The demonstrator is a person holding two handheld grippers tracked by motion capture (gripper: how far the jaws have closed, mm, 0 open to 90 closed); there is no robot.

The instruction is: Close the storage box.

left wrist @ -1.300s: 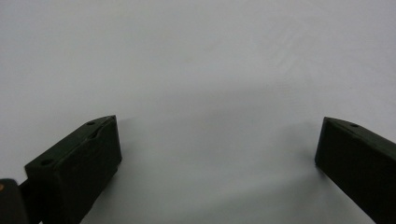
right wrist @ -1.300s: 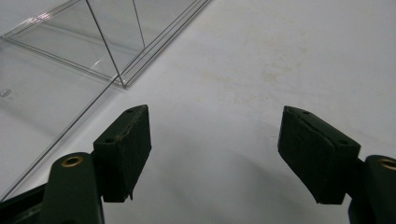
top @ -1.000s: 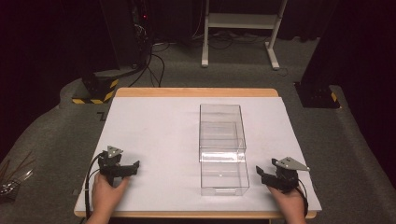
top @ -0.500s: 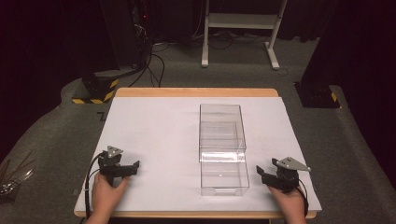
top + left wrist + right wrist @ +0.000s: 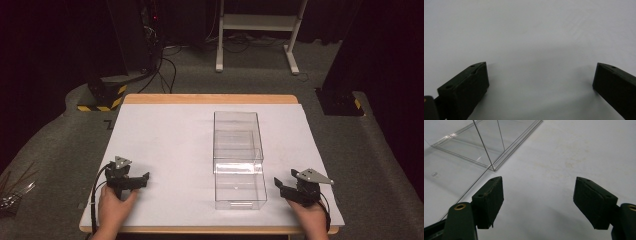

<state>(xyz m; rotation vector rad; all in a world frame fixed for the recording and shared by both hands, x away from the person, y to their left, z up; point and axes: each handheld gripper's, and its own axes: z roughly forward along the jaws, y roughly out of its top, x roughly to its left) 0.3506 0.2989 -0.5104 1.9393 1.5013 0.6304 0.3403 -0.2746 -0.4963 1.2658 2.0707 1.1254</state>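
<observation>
Clear acrylic drawer box (image 5: 239, 159) on white table (image 5: 165, 145): likely light, rigid, slippery; best pinched by front edge. Left gripper (image 5: 142, 179), right gripper (image 5: 279, 186) spread wide, empty.

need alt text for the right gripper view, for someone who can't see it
The right tool hangs open over the white table cover, its two black jaws wide apart with nothing between them. The corner of a clear plastic box sits at upper left, just beyond the left jaw.

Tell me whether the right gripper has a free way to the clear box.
Probably yes: the right gripper, jaws open, rests beside the clear box with bare white table between them.
</observation>
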